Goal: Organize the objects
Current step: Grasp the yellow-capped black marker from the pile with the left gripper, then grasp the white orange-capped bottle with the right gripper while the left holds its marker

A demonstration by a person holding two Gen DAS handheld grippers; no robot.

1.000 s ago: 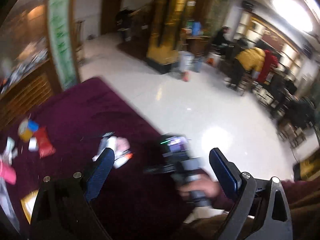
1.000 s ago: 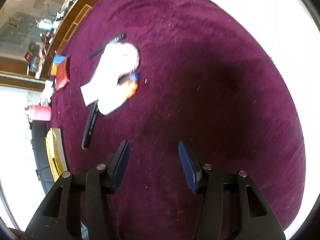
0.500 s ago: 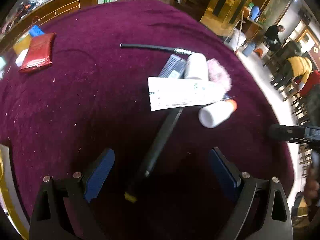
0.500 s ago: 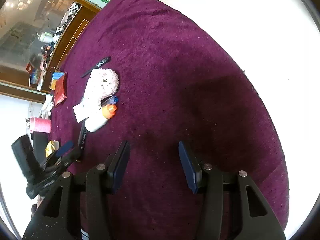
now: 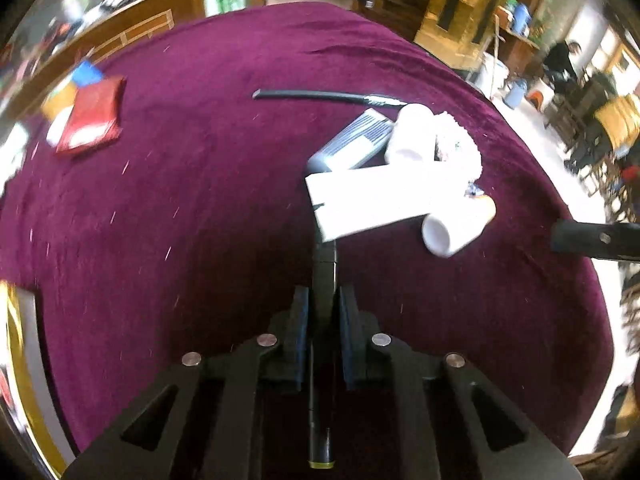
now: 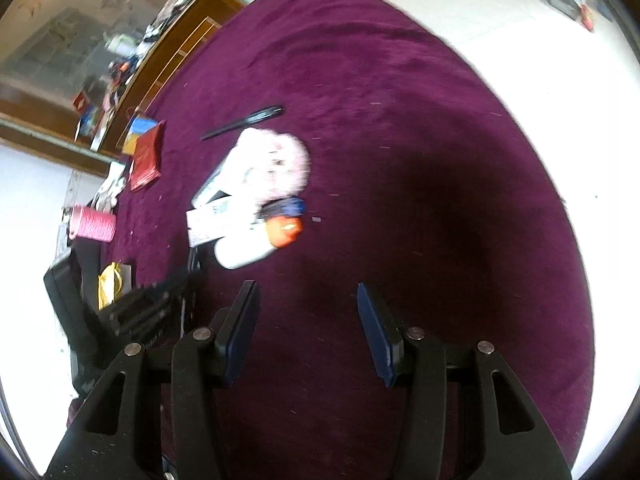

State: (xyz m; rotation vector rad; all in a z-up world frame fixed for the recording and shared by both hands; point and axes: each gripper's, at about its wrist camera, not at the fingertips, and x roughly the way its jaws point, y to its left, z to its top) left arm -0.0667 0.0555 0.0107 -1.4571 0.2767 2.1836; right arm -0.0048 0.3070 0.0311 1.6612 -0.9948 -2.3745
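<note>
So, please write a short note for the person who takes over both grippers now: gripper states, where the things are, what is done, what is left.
Left gripper: its jaws have just closed on the black marker, whose far end lies under the white tube.
Right gripper: open, holding nothing, over bare purple cloth.
Pile: white bottle with orange cap, pink fluffy item, thin black pen; red packet apart.
Done: marker gripped. Left: everything remains unsorted.

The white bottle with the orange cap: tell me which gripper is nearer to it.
Left. The left gripper grips the black marker beside the white bottle; the right gripper hovers open, farther back.
</note>
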